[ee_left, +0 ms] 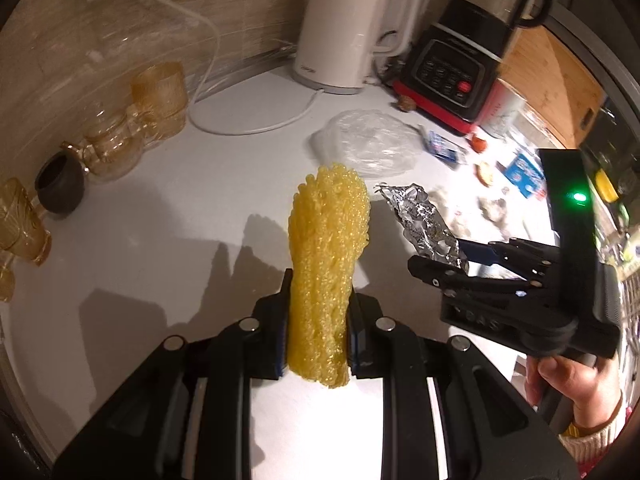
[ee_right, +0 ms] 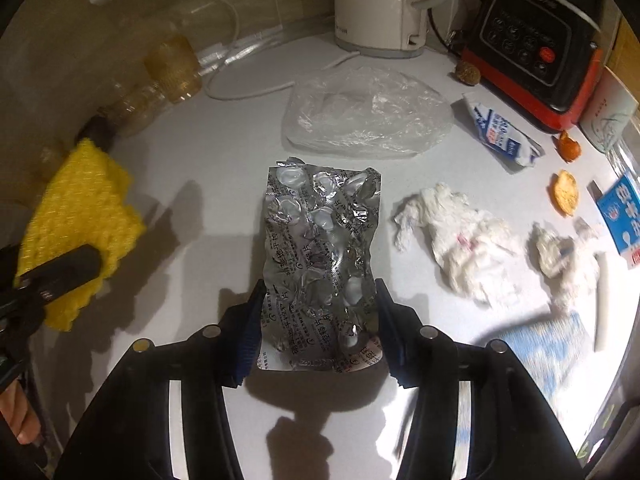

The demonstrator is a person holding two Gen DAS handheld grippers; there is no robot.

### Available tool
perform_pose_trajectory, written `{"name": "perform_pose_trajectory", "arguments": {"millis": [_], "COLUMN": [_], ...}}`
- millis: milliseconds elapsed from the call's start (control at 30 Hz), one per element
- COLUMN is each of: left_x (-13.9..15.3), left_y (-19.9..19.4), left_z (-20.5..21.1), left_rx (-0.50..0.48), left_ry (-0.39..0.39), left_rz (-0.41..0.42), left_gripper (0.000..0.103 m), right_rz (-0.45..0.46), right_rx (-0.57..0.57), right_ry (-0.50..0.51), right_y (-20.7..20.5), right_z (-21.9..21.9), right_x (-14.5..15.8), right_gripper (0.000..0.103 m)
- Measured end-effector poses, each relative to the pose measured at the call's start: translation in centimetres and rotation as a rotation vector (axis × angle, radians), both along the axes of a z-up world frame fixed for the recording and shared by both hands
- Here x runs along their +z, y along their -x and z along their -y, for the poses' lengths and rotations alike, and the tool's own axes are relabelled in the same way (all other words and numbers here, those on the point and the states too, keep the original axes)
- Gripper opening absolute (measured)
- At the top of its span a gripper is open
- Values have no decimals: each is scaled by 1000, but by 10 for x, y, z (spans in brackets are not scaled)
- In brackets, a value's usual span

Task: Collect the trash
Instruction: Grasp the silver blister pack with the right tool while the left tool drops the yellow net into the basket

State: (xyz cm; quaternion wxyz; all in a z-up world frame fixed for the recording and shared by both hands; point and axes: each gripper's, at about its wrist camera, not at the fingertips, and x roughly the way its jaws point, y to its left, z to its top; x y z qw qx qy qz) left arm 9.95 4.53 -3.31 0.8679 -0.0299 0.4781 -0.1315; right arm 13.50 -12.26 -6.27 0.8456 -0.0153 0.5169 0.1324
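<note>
My left gripper (ee_left: 318, 328) is shut on a yellow foam net sleeve (ee_left: 326, 248), held upright above the white counter; it also shows in the right wrist view (ee_right: 76, 216). My right gripper (ee_right: 318, 320) is shut on a crumpled silver blister pack (ee_right: 320, 248), held above the counter; the pack also shows in the left wrist view (ee_left: 424, 224) to the right of the sleeve. On the counter lie a clear plastic bag (ee_right: 364, 112), crumpled white tissues (ee_right: 456, 232), a blue-white wrapper (ee_right: 500, 132) and orange peel pieces (ee_right: 564, 192).
A white kettle (ee_left: 340, 28) with its cord and a black-red blender (ee_left: 456, 72) stand at the back. Amber glassware (ee_left: 156, 96) and a small dark pot (ee_left: 60, 188) line the left wall. A blue carton (ee_right: 622, 216) lies at the right edge.
</note>
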Motion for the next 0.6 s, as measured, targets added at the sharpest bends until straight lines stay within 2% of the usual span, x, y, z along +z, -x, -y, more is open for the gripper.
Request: {"name": "perform_pose_trajectory", "arguments": {"millis": [200,333,433,600], "left_x": [30,43,44,28], "left_y": [48,99,139,215], "left_z": [44,89,122,170], "left_rx": [-128,-250,-324,-445], "left_ry": [-2,15,9,11], "left_rz": [20,17,1,-80], "left_gripper": [21,21,21,21], "right_rz": [90,122,142,153], "right_rx": [-69,-122,-177,-292], "right_ry": [-104,-109,-104,-126], "right_y": [92,165,220,301], "right_z": [51,89,113,150], "right_x": [56,81,89,88], "right_gripper": [52,52,53,53]}}
